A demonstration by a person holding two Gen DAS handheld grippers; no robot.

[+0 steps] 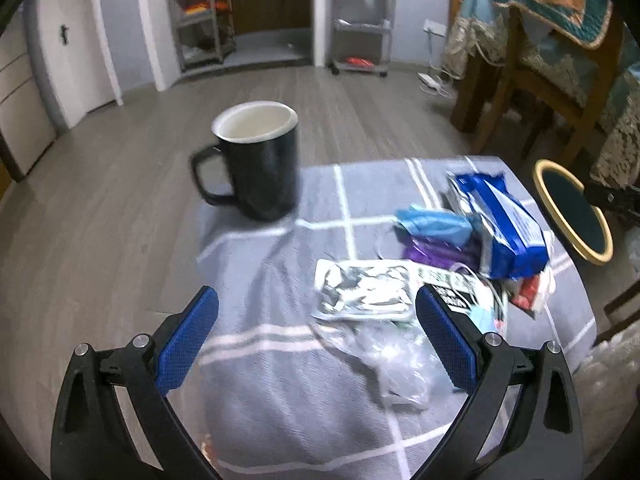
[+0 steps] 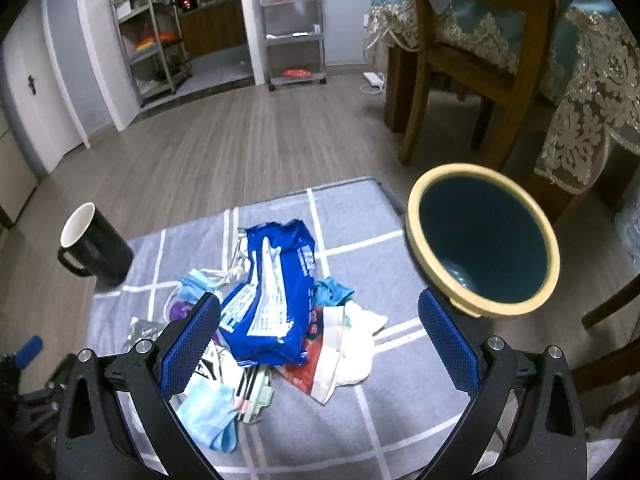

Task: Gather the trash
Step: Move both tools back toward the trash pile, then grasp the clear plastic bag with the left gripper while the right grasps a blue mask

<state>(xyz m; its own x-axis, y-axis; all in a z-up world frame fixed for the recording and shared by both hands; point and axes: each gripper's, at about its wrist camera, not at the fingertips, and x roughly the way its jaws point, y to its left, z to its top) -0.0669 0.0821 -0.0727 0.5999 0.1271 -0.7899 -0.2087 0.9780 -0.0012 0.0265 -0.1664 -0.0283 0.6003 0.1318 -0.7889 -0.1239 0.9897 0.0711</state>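
Observation:
A pile of trash lies on a grey checked cloth: a blue wrapper, a silver foil pouch, a clear plastic bag, blue face masks, white paper and red packaging. My left gripper is open above the foil pouch and plastic bag. My right gripper is open over the blue wrapper. A teal bin with a yellow rim sits tilted at the right, touching my right finger; it also shows in the left wrist view.
A black mug stands at the cloth's far left corner, also in the right wrist view. Wooden chairs and a lace-draped table stand at the right. Metal shelves line the far wall.

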